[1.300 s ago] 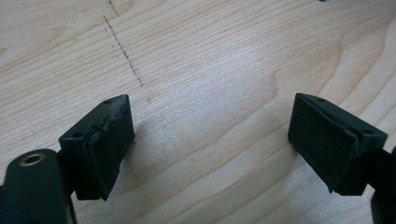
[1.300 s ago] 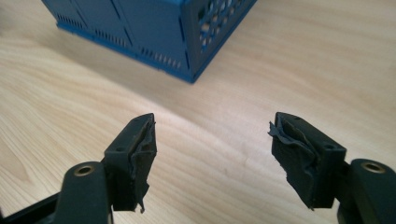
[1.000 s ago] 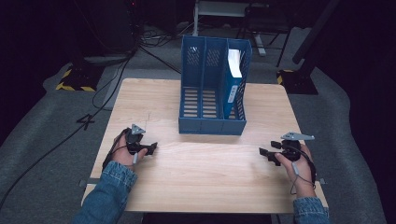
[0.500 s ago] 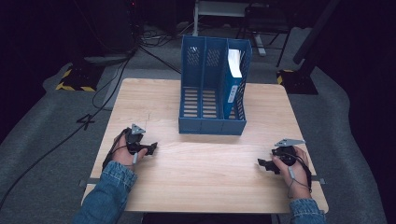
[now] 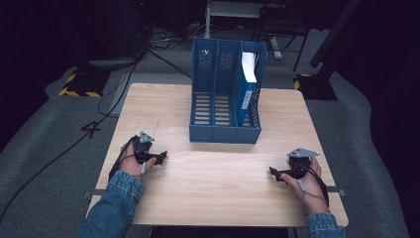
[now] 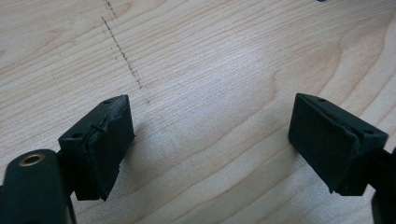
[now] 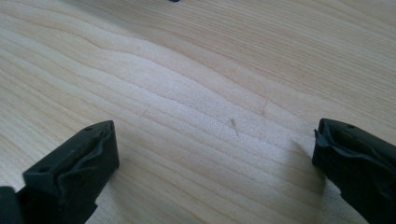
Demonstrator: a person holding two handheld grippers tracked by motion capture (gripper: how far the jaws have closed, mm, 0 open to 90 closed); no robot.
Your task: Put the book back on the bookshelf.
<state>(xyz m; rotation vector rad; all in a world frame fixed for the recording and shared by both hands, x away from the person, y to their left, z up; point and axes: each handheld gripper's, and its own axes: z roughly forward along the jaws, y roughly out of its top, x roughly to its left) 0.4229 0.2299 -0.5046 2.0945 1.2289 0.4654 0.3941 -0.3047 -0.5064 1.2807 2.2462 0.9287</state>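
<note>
A blue three-slot file rack [image 5: 225, 94] stands upright at the back middle of the wooden table [image 5: 218, 178]. Its right slot holds a blue-and-white book [image 5: 246, 84]; the other two slots look empty. My left gripper [image 5: 159, 157] rests low over the table's front left, held in a hand with a denim sleeve. In the left gripper view its jaws stand wide apart over bare wood, the left gripper [image 6: 210, 140] open. My right gripper [image 5: 275, 173] sits at the front right, close to the table. It is the right gripper [image 7: 215, 172], open with only wood grain between its jaws.
Dark floor with cables [image 5: 99, 114] and yellow-black striped bases [image 5: 74, 84] surrounds the table. A metal stand [image 5: 237, 15] is behind the rack. A faint pencil line [image 6: 122, 53] marks the wood ahead of the left gripper.
My right gripper has drawn back toward the table's front edge and lower. The left gripper has stayed where it was.
</note>
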